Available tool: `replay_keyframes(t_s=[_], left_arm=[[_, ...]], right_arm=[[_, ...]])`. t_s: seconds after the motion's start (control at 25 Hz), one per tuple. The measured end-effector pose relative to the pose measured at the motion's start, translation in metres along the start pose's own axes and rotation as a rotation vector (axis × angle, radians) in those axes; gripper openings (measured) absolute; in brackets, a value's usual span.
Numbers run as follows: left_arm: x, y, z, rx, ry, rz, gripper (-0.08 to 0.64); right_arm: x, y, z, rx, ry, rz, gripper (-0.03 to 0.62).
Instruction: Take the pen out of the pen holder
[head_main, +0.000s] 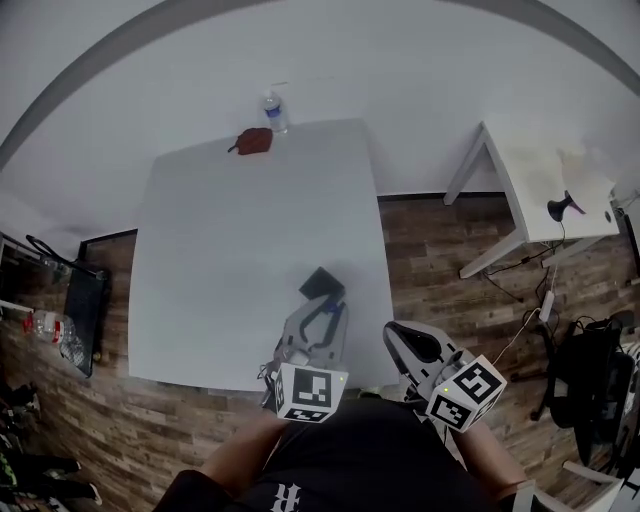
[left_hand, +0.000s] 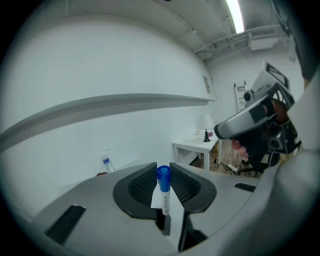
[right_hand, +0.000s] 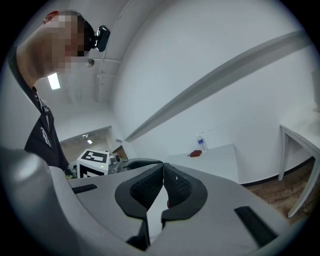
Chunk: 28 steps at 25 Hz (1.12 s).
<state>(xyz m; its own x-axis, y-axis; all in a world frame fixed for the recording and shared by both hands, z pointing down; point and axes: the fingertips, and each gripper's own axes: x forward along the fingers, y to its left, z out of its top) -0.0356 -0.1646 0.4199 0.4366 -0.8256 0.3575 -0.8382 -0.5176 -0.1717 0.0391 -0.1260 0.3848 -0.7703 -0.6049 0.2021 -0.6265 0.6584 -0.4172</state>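
My left gripper fingers clamp the blue-capped pen, mid-extraction I judge. The right gripper fingers are closed and empty. Next I need to lay it on the bench.

Grey left gripper and right gripper bear black ribbed fingers and black-and-white marker cubes.

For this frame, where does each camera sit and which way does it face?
Head view: on the person's head, looking steeply down on the white table; forearms, left gripper and right gripper show at bottom.
Left gripper view: rides the left gripper, looking along jaws closed on a blue-capped pen, toward the wall; the right gripper shows at right.
Right gripper view: rides the right gripper, along shut jaws toward the table; torso and left gripper's cube at left.
Shared: all three show the water bottle.
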Motion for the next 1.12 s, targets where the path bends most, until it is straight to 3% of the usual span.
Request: replay_keyframes(t_s=[0.48,0.72,1.12], left_arm=[[-0.031,-0.018,0.032,-0.039,-0.03,-0.114,0.081],[-0.042,-0.011,0.05,-0.028,-0.066,-0.112,0.081],[-0.045,-0.012,0.048,-0.045,-0.059,-0.122,0.081]], right_arm=[[0.014,0.01,0.008,-0.058,0.002,0.014,0.015],[0.016,0.014,0.013,-0.107,0.011,0.003,0.014],[0.02,0.019,0.013,-0.148,0.027,-0.003,0.014]])
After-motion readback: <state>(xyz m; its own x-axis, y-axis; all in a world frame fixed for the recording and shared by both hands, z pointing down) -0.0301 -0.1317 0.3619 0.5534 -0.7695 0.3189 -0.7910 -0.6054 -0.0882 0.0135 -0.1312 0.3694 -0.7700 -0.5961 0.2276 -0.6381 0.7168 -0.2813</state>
